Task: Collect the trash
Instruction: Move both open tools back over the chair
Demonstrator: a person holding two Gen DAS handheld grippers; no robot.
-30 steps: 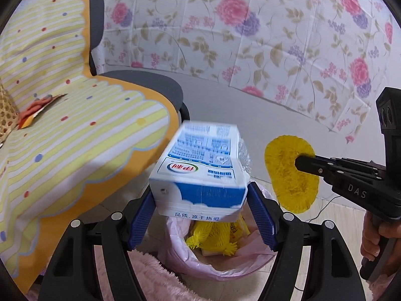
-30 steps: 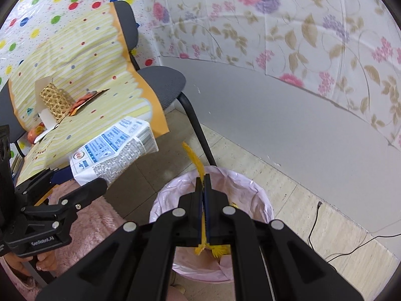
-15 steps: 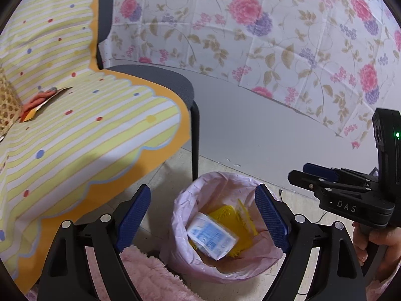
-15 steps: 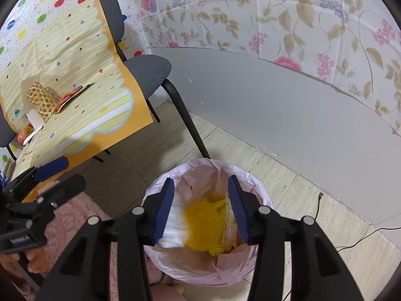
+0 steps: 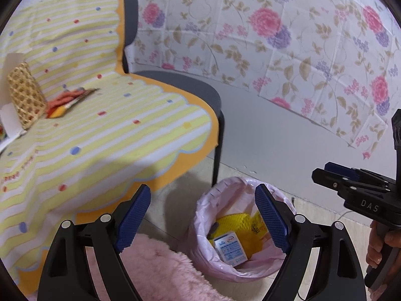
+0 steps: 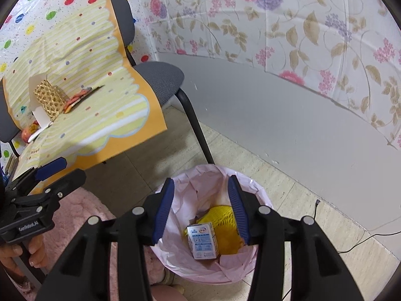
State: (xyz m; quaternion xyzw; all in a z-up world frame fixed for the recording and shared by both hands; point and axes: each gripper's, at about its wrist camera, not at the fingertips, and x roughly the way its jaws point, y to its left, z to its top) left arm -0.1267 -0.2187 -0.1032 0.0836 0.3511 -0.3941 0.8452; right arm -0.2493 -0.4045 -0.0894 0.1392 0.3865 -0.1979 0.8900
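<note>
A bin lined with a pink bag point(image 5: 223, 190) point(image 6: 200, 169) stands on the floor beside a chair. Inside lie a blue-and-white milk carton point(image 5: 230, 249) point(image 6: 203, 240) and a yellow foam net point(image 5: 235, 222) point(image 6: 220, 215). My left gripper point(image 5: 203, 197) hangs above the bin's near rim, jaws wide open and empty. It shows again at the left of the right wrist view as the left gripper point(image 6: 50, 173). My right gripper point(image 6: 200, 183) is over the bin, open with nothing between its blue pads. The same right gripper point(image 5: 325, 173) enters the left wrist view from the right.
A grey chair point(image 5: 180, 87) point(image 6: 160, 77) carries a yellow striped cloth point(image 5: 112, 130) with a woven basket point(image 5: 25, 97) and an orange wrapper point(image 5: 67, 100). A pink fluffy rug point(image 5: 160, 271) lies left of the bin. A black cable point(image 6: 363, 240) runs along the floor by the wall.
The left gripper let go of the milk carton and the right one let go of the yellow net. Both now lie in the bin, and both pairs of jaws have opened.
</note>
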